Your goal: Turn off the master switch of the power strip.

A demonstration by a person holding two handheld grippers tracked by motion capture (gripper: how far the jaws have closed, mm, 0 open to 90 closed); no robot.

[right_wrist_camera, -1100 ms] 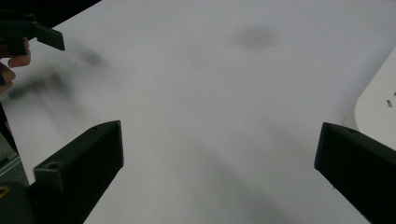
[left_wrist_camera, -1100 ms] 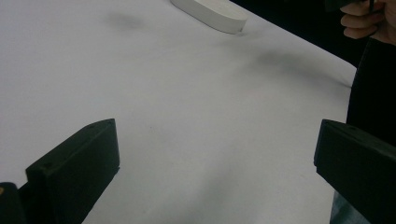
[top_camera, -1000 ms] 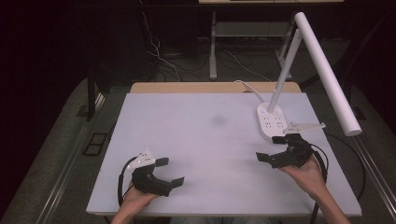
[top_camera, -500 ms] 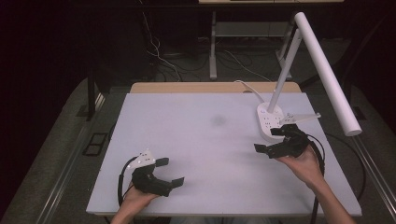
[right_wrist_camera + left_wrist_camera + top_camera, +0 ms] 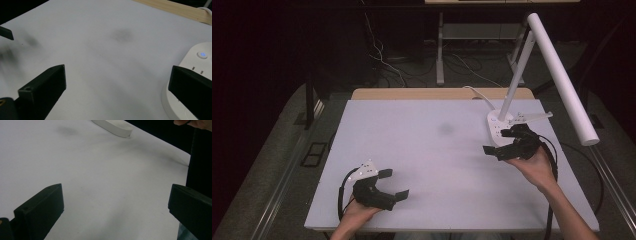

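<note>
A white desk lamp stands at the table's far right, with its oval base (image 5: 495, 126), a slanted stem and a long tube head (image 5: 562, 80). My right gripper (image 5: 498, 141) hovers open just in front of that base, one jaw over its near edge. In the right gripper view (image 5: 115, 85) the base (image 5: 197, 62) lies behind the right jaw, and a small button (image 5: 202, 54) on it glows blue. My left gripper (image 5: 393, 184) stands open near the front left edge, with nothing between its jaws (image 5: 115, 205). The lamp base (image 5: 115, 126) lies far ahead of it.
The white tabletop (image 5: 432, 150) has a faint grey smudge (image 5: 445, 129) near its middle. A wooden strip (image 5: 437, 93) runs along the far edge. Cables trail on the floor behind. The lamp head overhangs the right side above my right forearm (image 5: 562, 205).
My right gripper has moved away from me and slightly left, up to the lamp base. The left gripper has stayed put.
</note>
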